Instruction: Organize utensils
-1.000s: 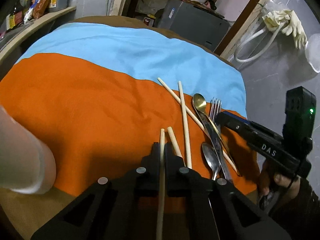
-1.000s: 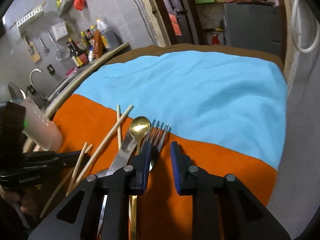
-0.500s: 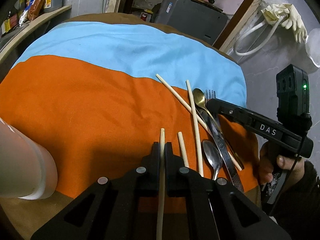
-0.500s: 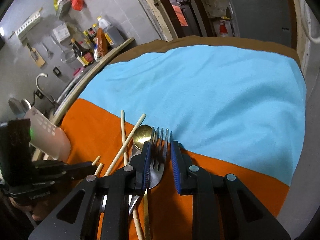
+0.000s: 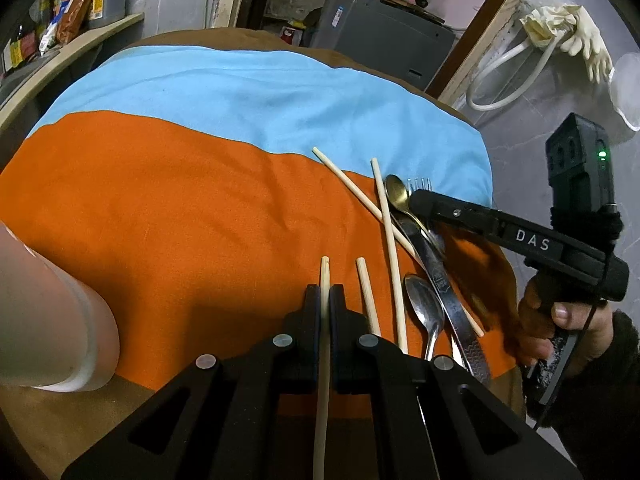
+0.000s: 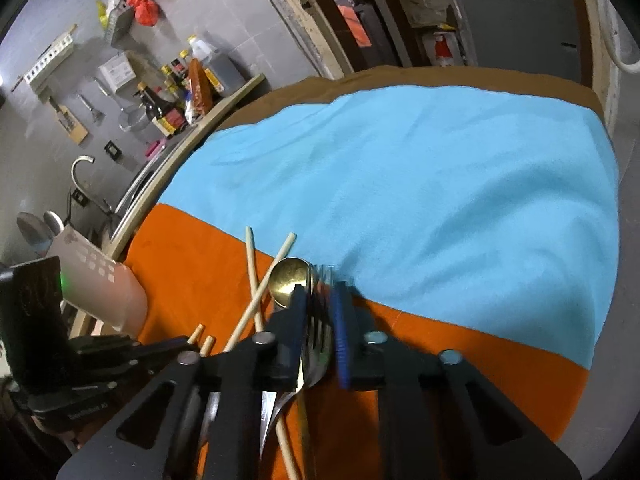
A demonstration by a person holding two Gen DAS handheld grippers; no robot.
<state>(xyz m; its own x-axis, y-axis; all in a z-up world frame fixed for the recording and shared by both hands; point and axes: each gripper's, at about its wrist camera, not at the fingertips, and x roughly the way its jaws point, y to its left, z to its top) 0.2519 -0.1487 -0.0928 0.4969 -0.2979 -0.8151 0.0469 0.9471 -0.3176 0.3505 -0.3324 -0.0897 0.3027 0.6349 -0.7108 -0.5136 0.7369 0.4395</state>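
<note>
My left gripper [image 5: 325, 292] is shut on a wooden chopstick [image 5: 324, 320] over the orange cloth. To its right lie another short chopstick [image 5: 367, 296], two crossed chopsticks [image 5: 390, 240], a silver spoon [image 5: 424, 304], a knife [image 5: 452, 300], a gold spoon [image 5: 396, 192] and a fork [image 5: 418, 181]. My right gripper [image 6: 320, 300] straddles the fork [image 6: 318, 320], its jaws a narrow gap apart around the fork's head, beside the gold spoon [image 6: 288, 276]. The white perforated utensil holder [image 6: 100, 284] stands at the table's left edge.
The table is covered by an orange cloth [image 5: 160, 220] and a blue cloth [image 5: 260, 100]. A counter with bottles [image 6: 180, 100] and a sink tap [image 6: 80, 168] lies beyond the left edge. A grey cabinet [image 5: 380, 40] stands behind the table.
My right gripper moved forward and down over the fork and its jaws narrowed around the fork's head. My left gripper kept its hold on the chopstick and shifted slightly back.
</note>
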